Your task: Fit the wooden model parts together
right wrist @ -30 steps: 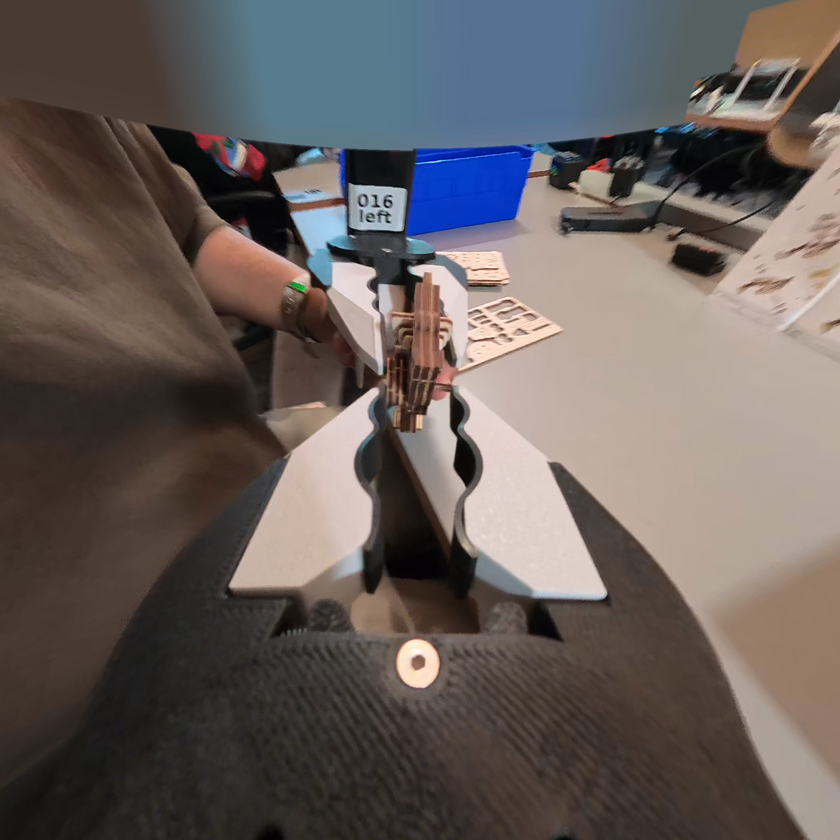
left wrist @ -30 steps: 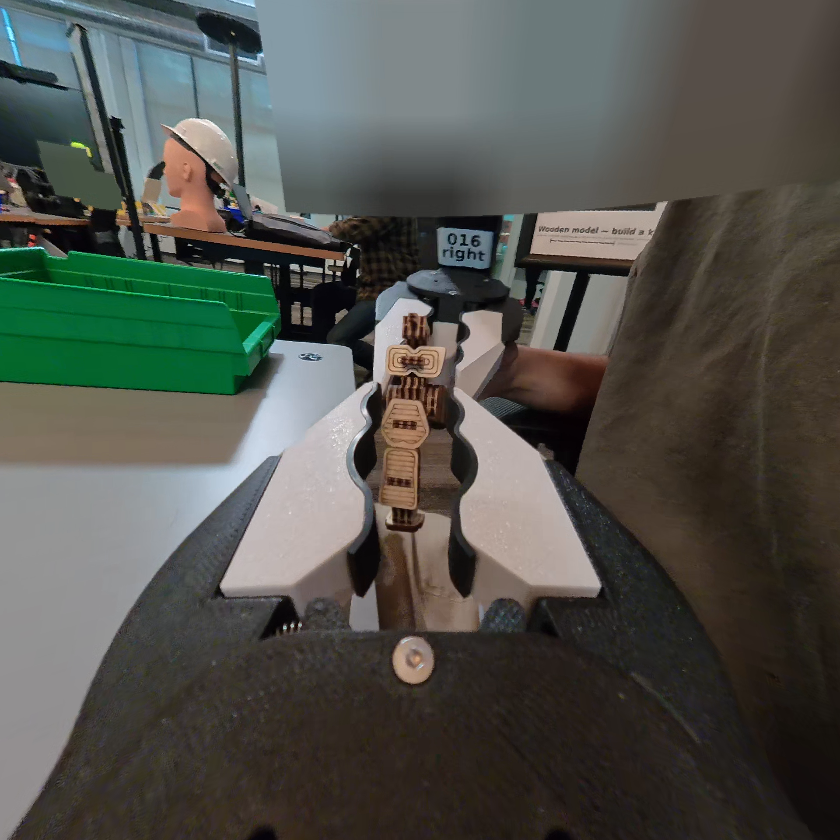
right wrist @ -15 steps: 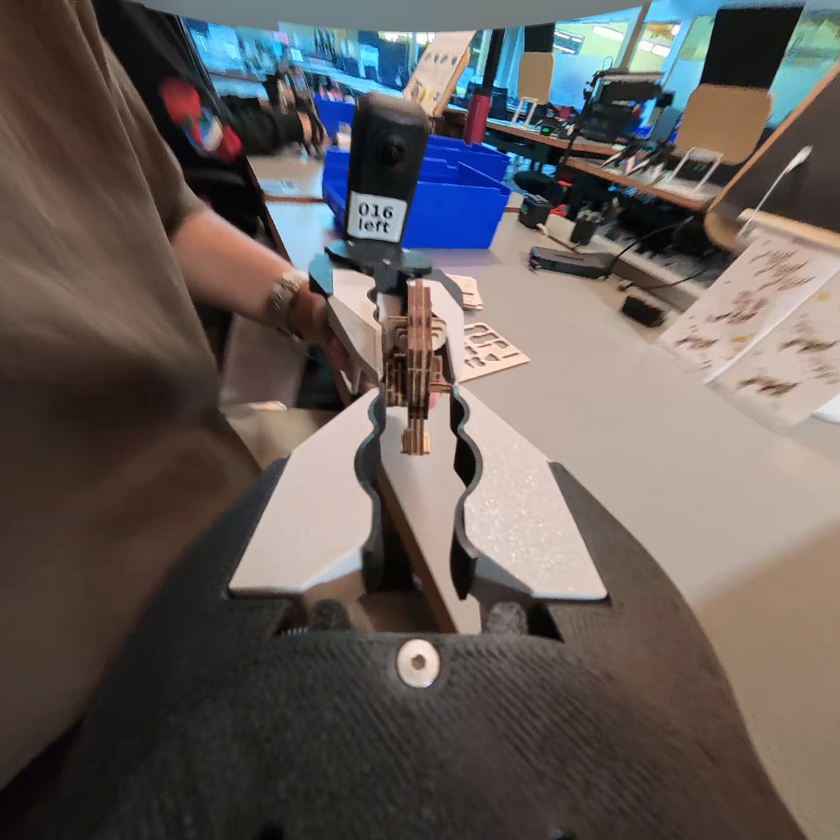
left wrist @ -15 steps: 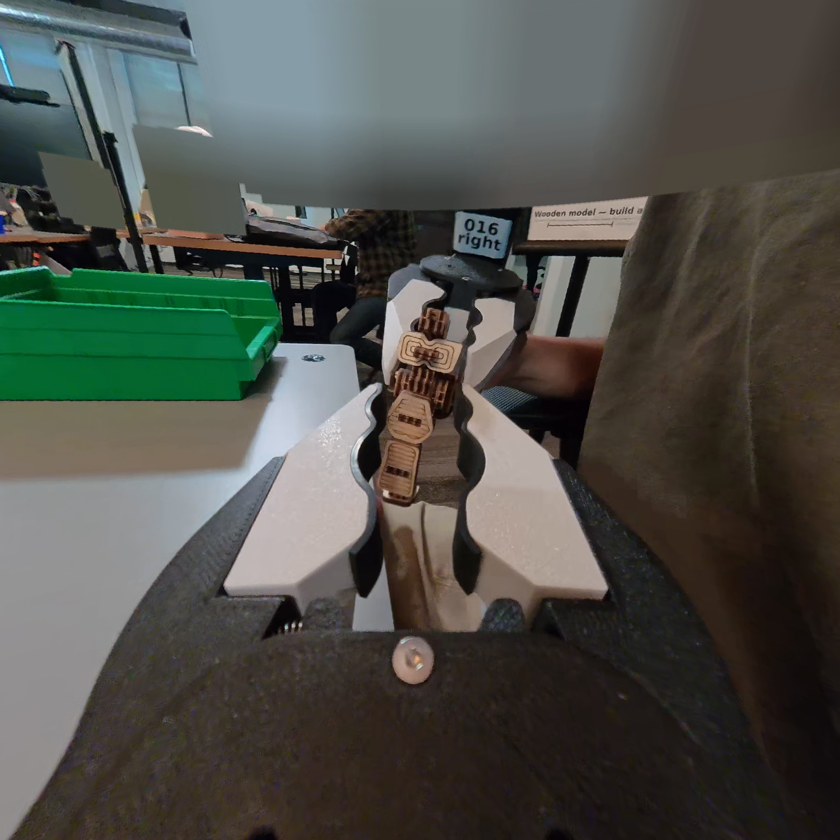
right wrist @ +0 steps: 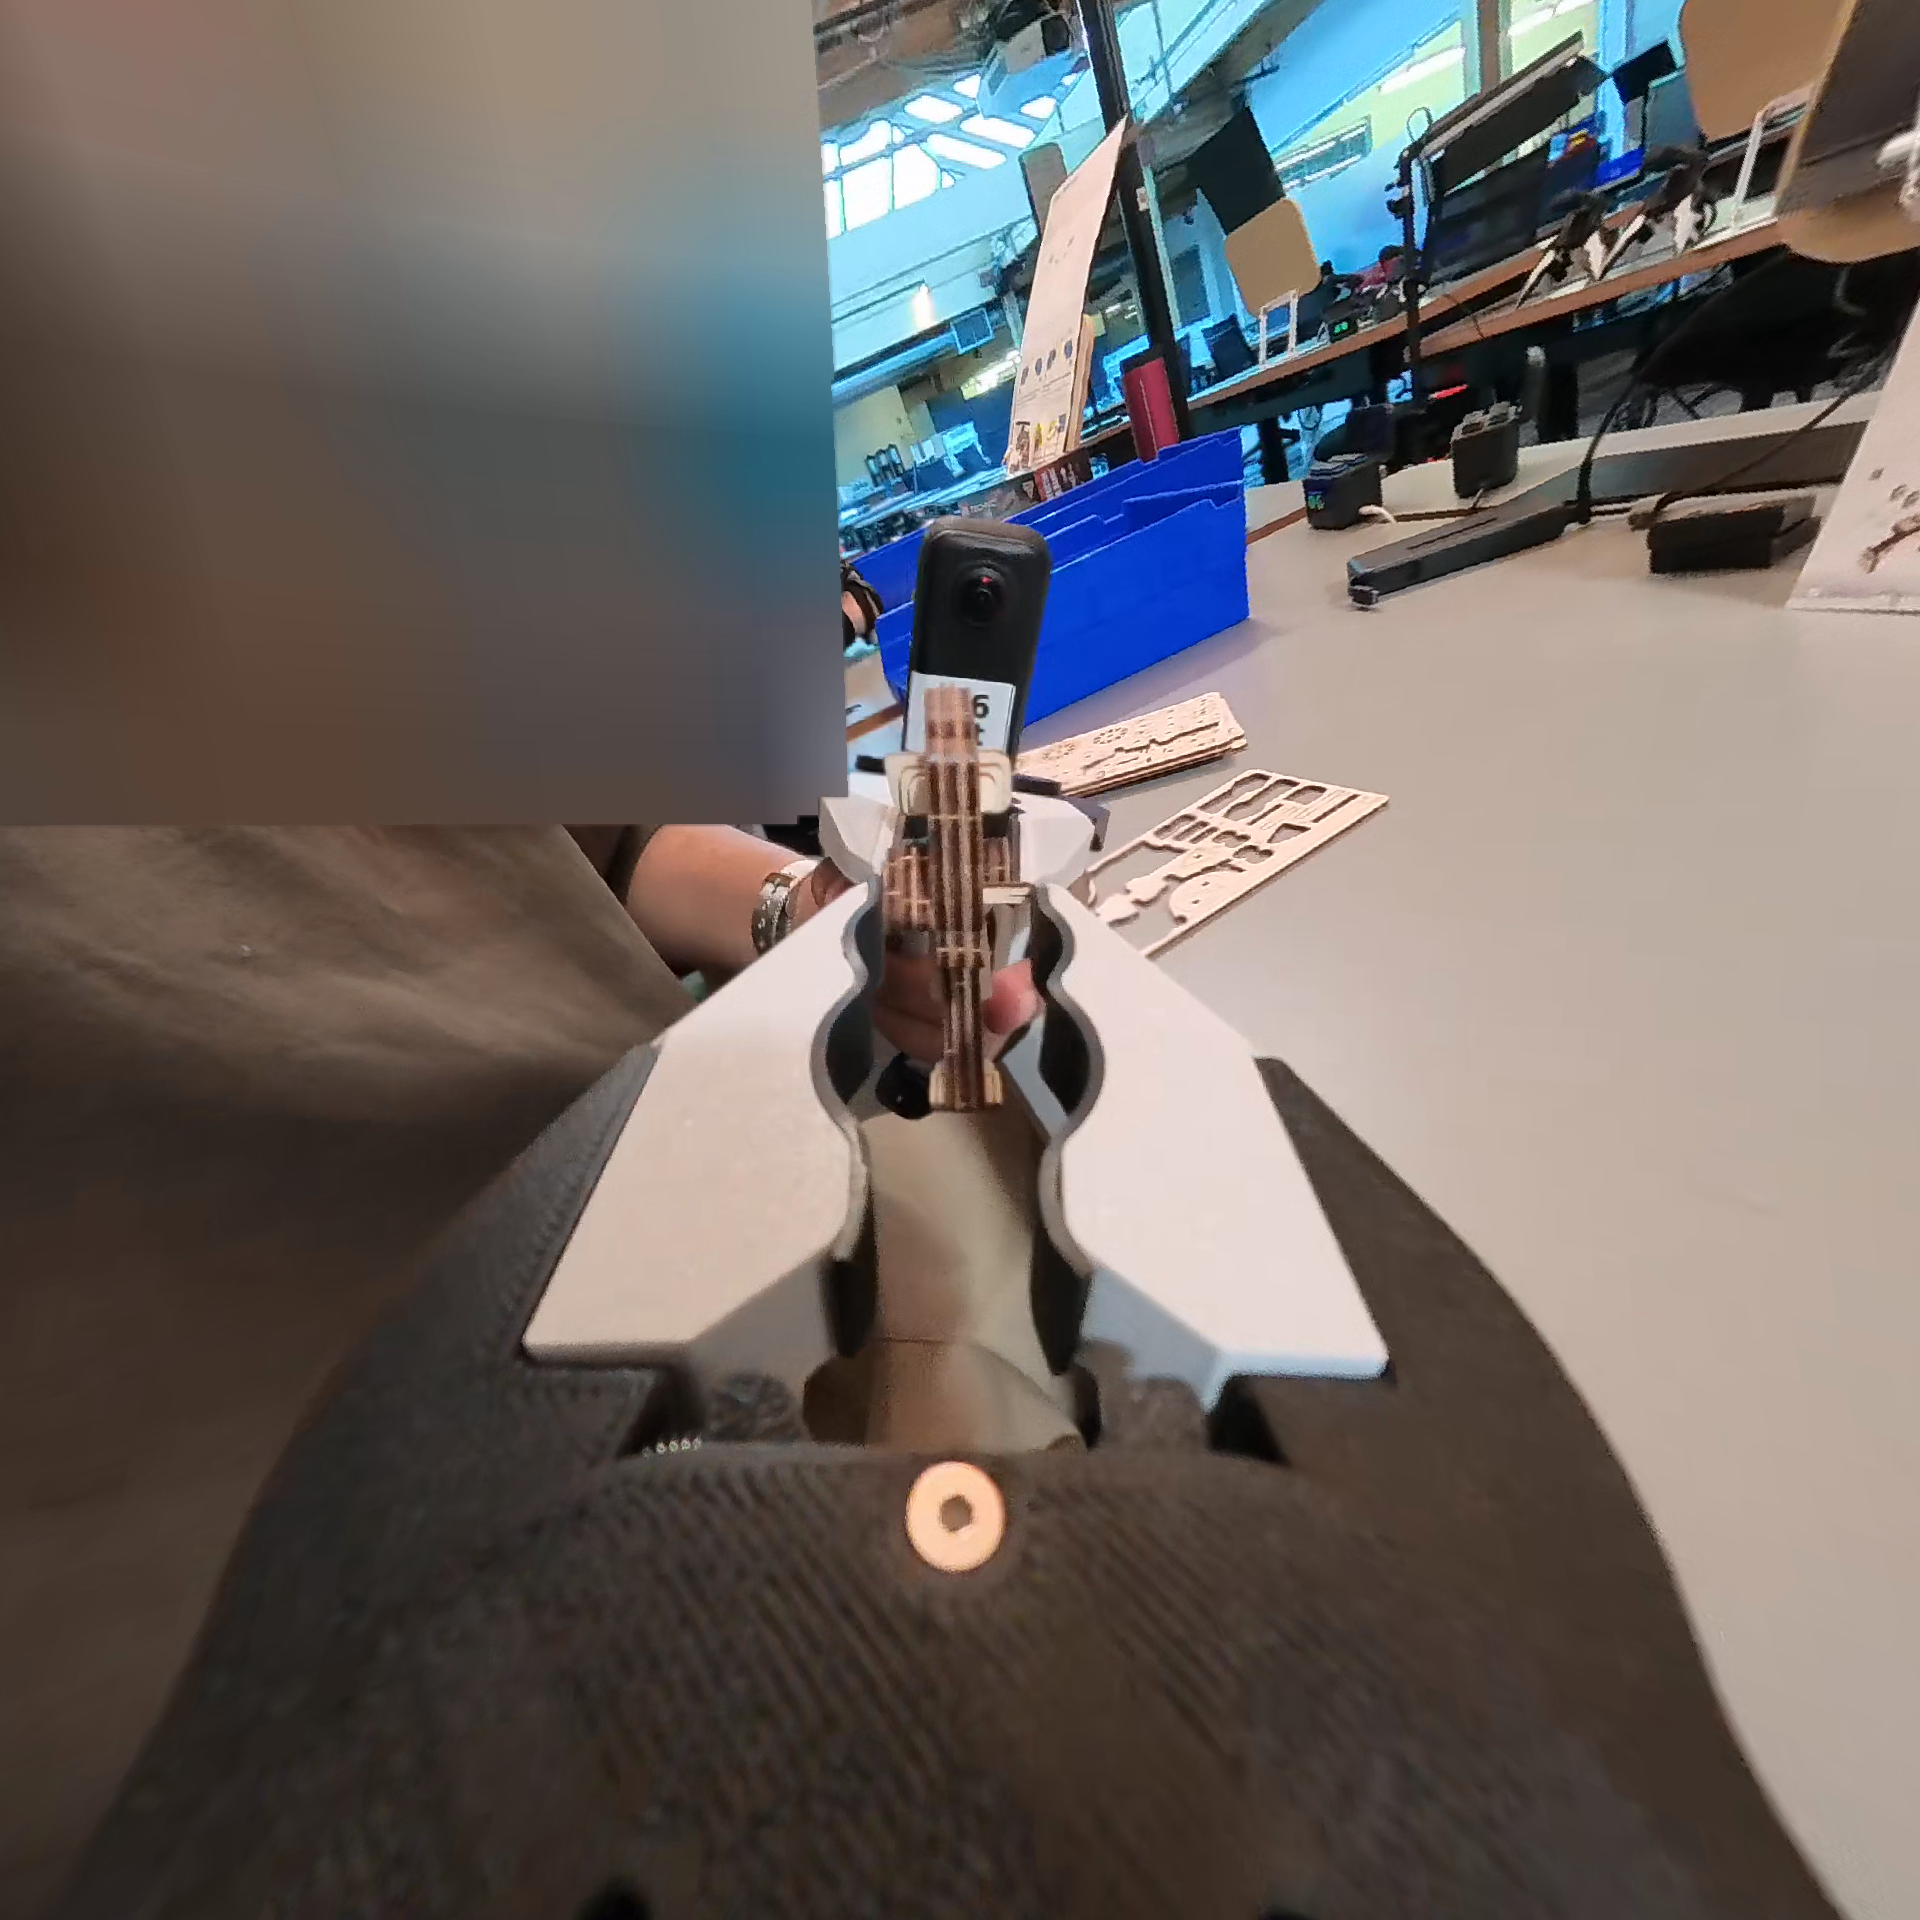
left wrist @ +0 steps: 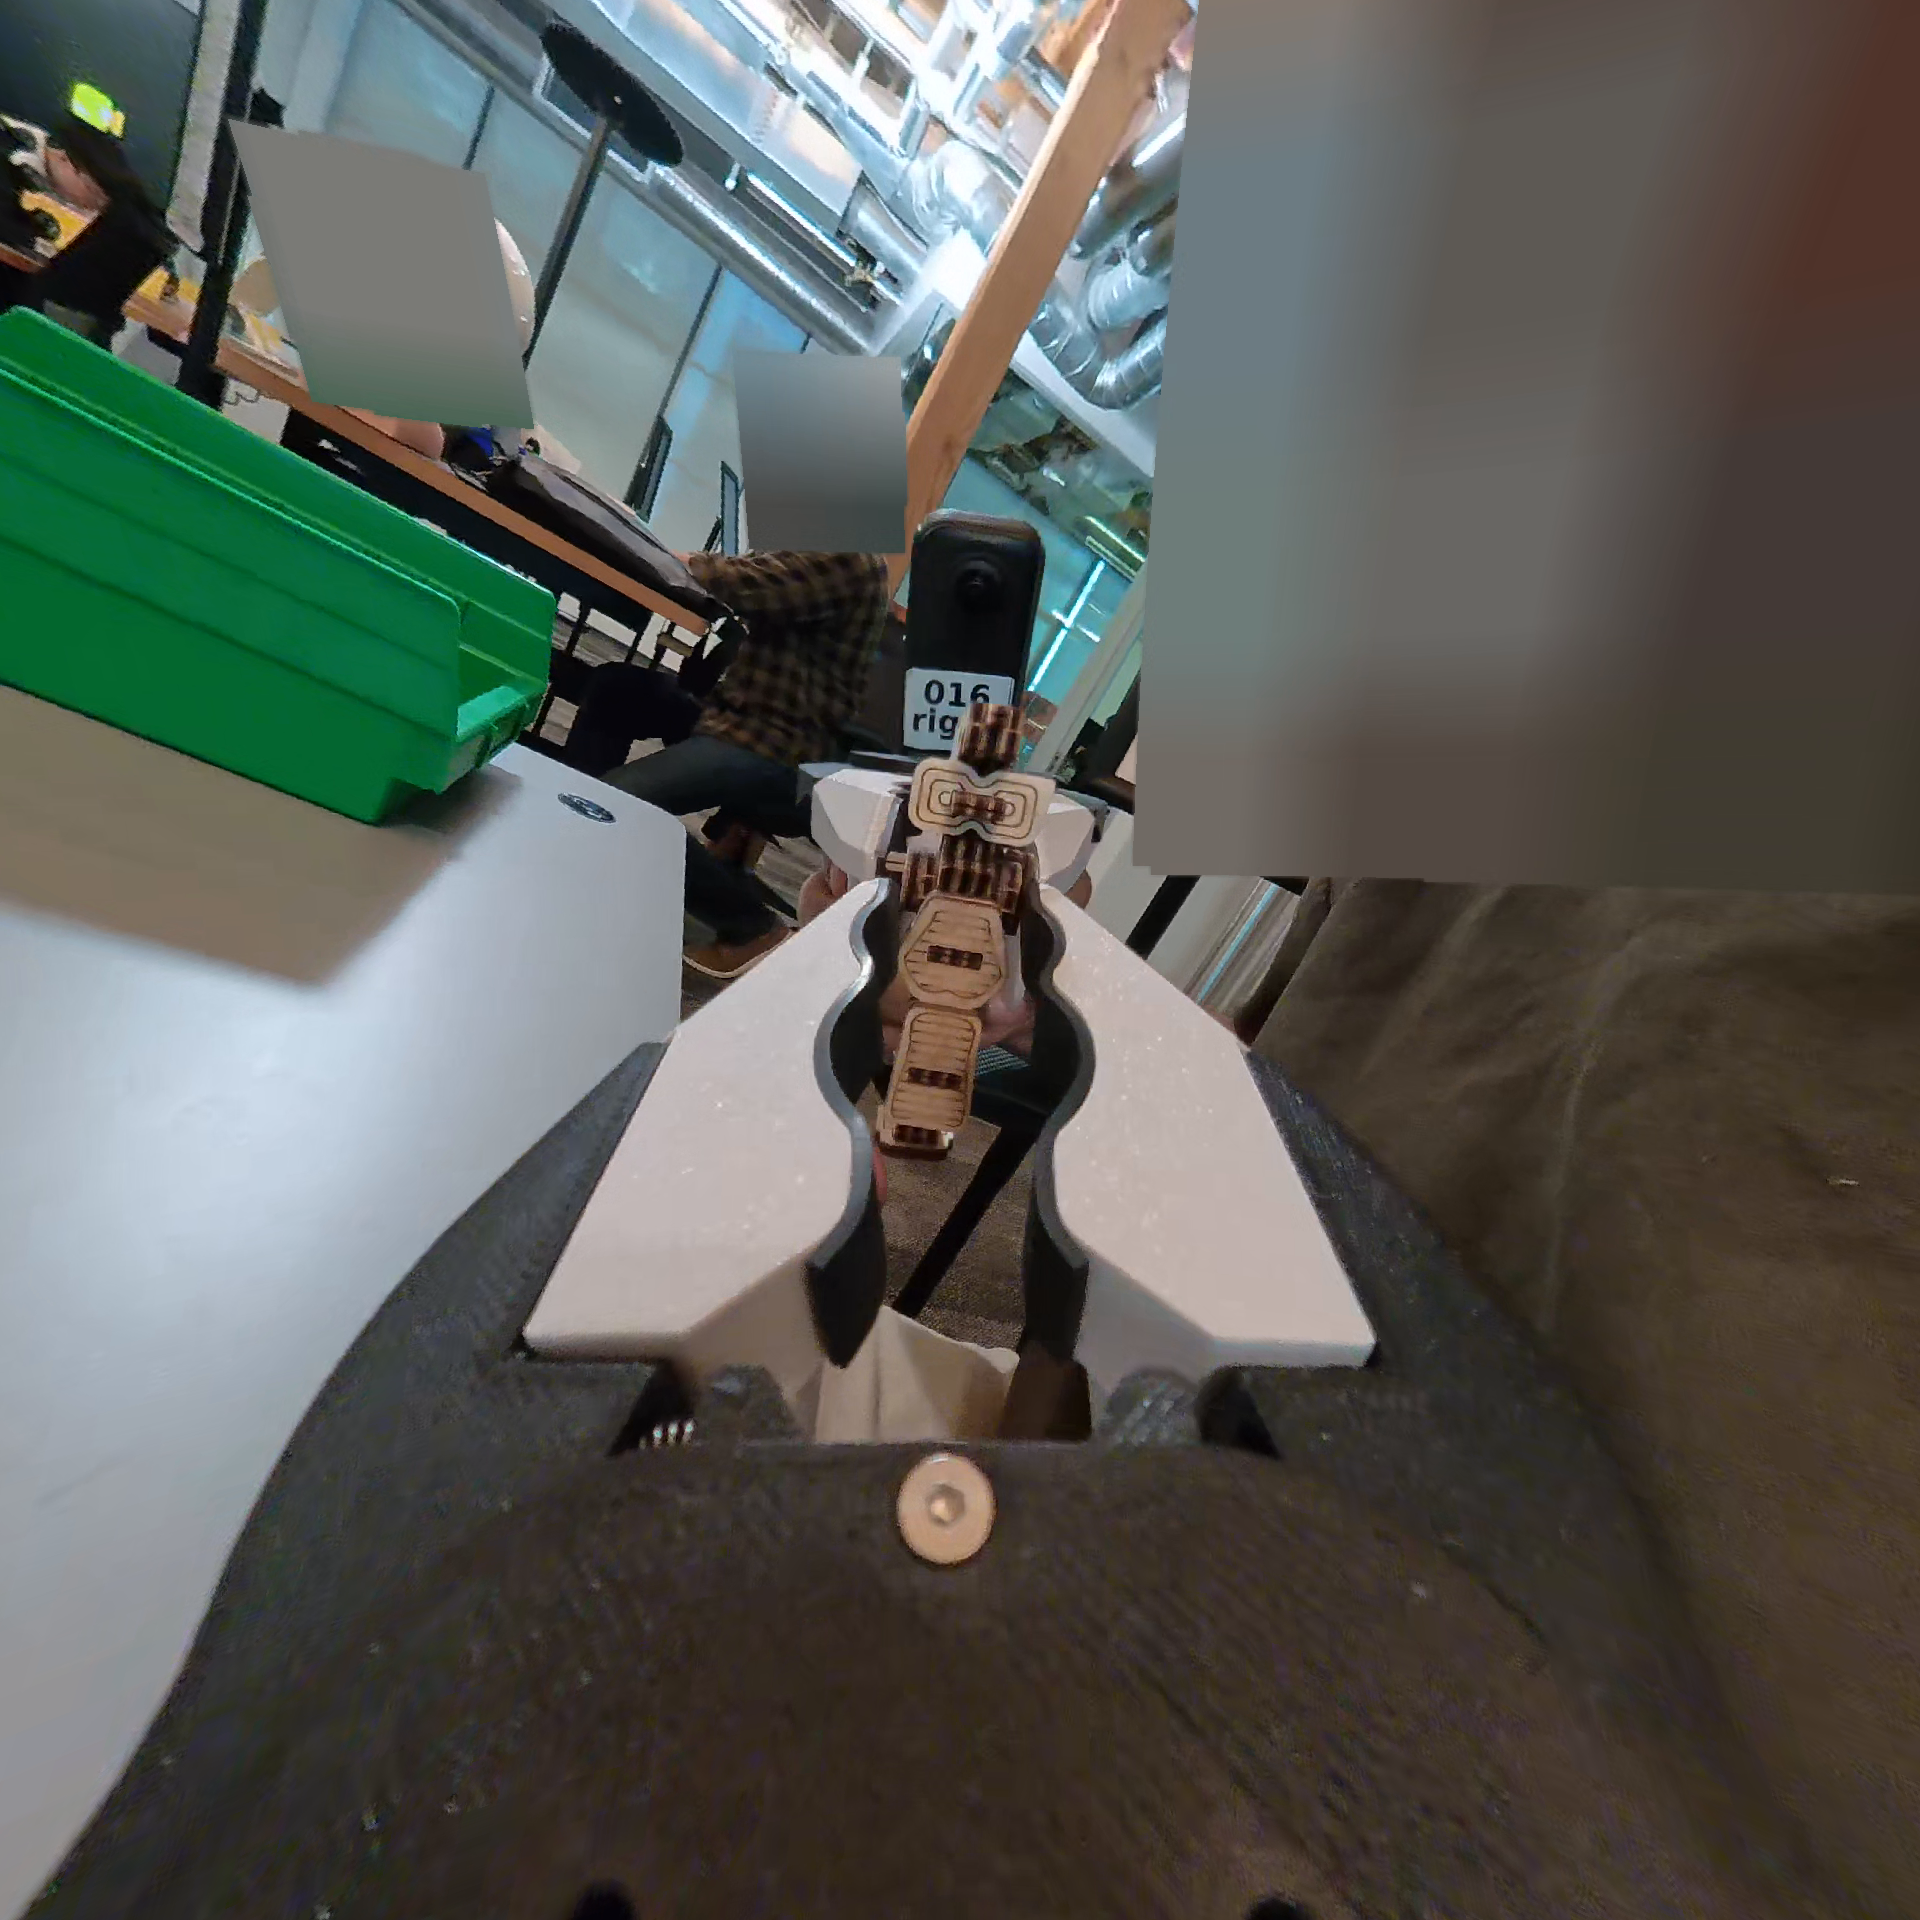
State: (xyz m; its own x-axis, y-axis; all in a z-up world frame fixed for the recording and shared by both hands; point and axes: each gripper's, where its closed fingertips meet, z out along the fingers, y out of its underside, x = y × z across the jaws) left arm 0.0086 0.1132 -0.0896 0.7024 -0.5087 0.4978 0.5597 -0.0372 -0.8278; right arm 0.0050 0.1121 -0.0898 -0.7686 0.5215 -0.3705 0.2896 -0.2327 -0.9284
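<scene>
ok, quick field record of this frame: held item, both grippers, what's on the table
held item: wooden model, partly assembled, held in the air between both grippers, upright
left gripper: tips closed on the model's mid section
right gripper: tips closed on the model from the opposite side
green bin: on the table's left side, in the left wrist view
blue bin: on the table, far side
punched wooden sheets: flat on the table, near the blue bin

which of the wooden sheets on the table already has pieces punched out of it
The single flat sheet lying nearer the gripper, full of cut-out holes. The other sheets sit stacked behind it toward the blue bin and look intact.
</scene>
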